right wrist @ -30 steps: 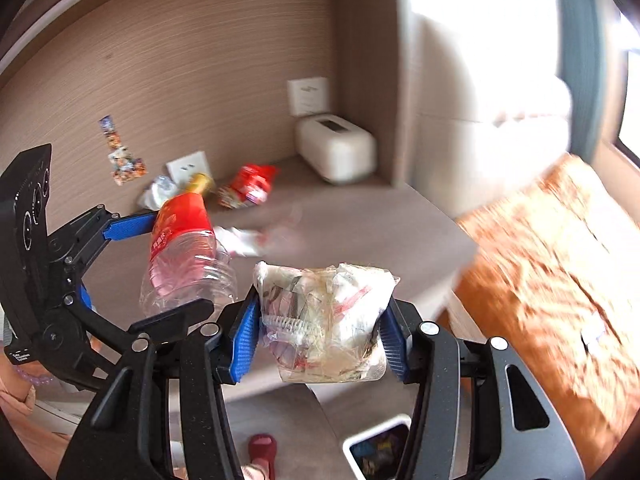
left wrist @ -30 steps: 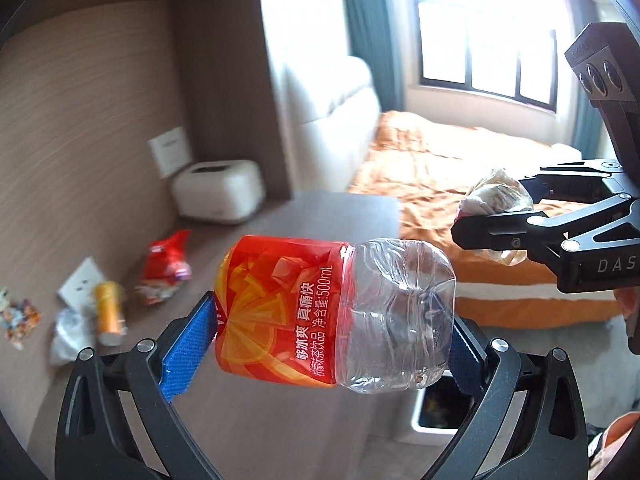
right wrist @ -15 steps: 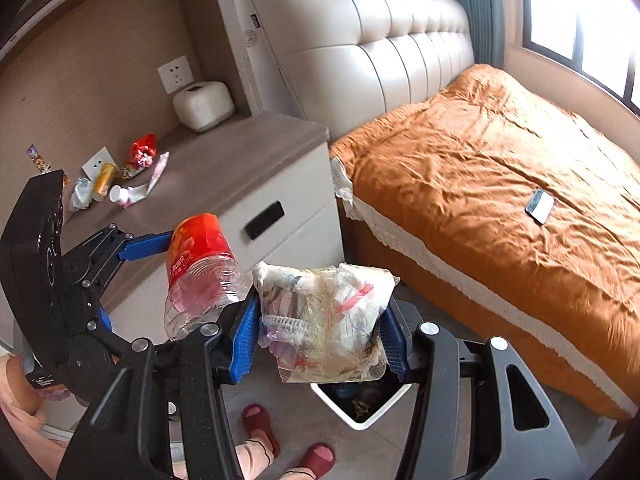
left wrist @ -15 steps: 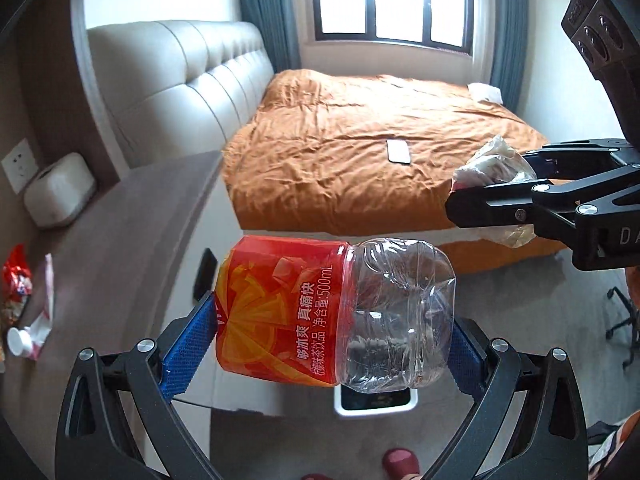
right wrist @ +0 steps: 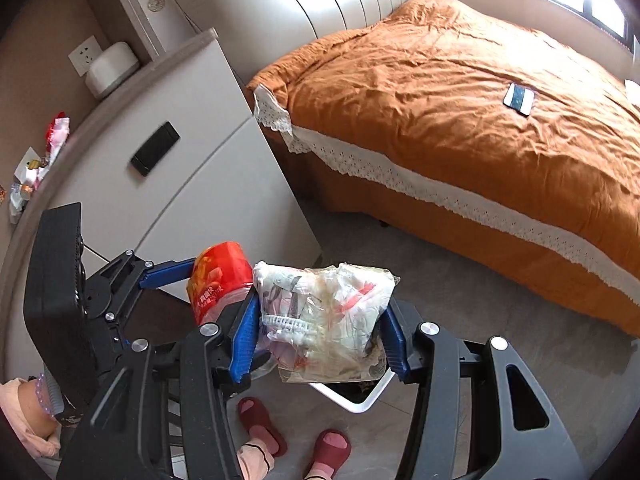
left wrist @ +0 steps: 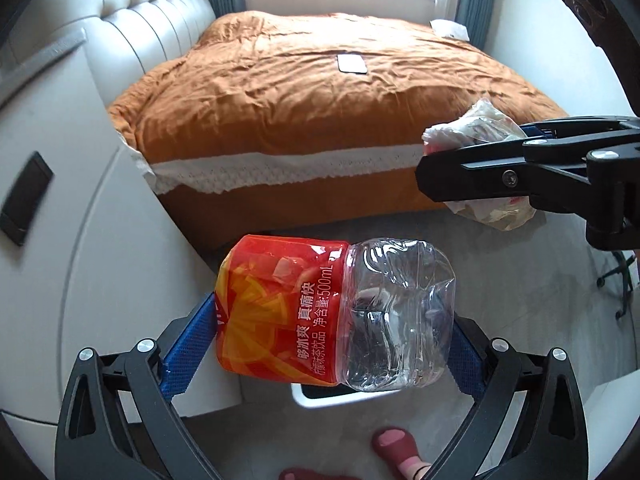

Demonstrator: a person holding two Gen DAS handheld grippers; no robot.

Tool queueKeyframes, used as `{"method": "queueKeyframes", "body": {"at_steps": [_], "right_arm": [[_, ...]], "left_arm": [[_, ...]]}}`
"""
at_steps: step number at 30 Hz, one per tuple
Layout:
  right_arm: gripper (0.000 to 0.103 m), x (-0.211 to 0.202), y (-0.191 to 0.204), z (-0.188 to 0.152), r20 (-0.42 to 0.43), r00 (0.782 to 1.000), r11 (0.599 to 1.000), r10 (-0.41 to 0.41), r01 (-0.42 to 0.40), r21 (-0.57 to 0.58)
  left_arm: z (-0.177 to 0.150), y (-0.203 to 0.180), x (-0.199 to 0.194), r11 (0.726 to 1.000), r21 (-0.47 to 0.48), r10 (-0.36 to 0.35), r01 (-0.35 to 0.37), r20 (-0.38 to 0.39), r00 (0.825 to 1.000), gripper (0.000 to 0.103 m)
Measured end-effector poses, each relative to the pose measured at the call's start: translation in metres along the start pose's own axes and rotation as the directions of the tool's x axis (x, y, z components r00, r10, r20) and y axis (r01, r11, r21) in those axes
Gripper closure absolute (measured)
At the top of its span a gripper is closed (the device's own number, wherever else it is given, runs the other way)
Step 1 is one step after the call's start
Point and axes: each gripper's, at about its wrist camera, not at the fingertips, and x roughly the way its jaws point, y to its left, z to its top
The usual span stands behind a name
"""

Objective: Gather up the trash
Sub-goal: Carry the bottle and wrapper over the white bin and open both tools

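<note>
The left tongs [left wrist: 332, 344] are clamped on a crushed bottle [left wrist: 336, 316] lying sideways between the blue pads. The right tongs [right wrist: 320, 336] grip a crumpled plastic bag [right wrist: 324, 320]. Both hang over a white bin [right wrist: 352, 396] on the floor, beside the bench [right wrist: 180, 92] and the bed [right wrist: 460, 100].
</note>
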Motion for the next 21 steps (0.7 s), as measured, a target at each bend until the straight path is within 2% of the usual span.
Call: {"method": "queueKeyframes", "body": {"at_steps": [8,10,11,12,15,18,21], "right_arm": [[0.048,0.115,-0.031,-0.052,-0.093,0.995,0.999,0.032,-0.029,0.032],[0.035,0.147,-0.039,-0.067,-0.15,0.989,1.0,0.017,-0.014,0.024],[0.01,0.158,-0.044,-0.073,-0.171,0.985,1.0,-0.017,0.021,0.02],[0.004,0.169,-0.049,-0.081,-0.181,0.983,1.0,-0.02,0.024,0.019],[0.004,0.189,-0.058,-0.099,-0.213,0.977,0.999,-0.006,0.013,0.03],[0.004,0.199,-0.057,-0.109,-0.237,0.971,0.999,-0.041,0.043,0.004],[0.004,0.206,-0.053,-0.117,-0.251,0.965,0.997,-0.077,0.071,-0.031]], "left_arm": [[-0.05,-0.006,0.119,0.998,0.009,-0.069,0.069,-0.055,0.996,0.004],[-0.064,-0.003,0.142,0.995,-0.022,-0.1,0.098,-0.086,0.991,0.004],[-0.072,0.001,0.154,0.994,-0.048,-0.105,0.101,-0.104,0.989,0.004],[-0.078,0.003,0.161,0.994,-0.062,-0.101,0.095,-0.117,0.988,0.004],[-0.095,0.004,0.18,0.997,-0.039,-0.076,0.07,-0.151,0.986,0.004],[-0.103,0.001,0.187,0.997,-0.012,-0.077,0.077,-0.173,0.982,0.004],[-0.1,-0.007,0.183,0.995,0.034,-0.083,0.089,-0.151,0.985,0.004]]}}
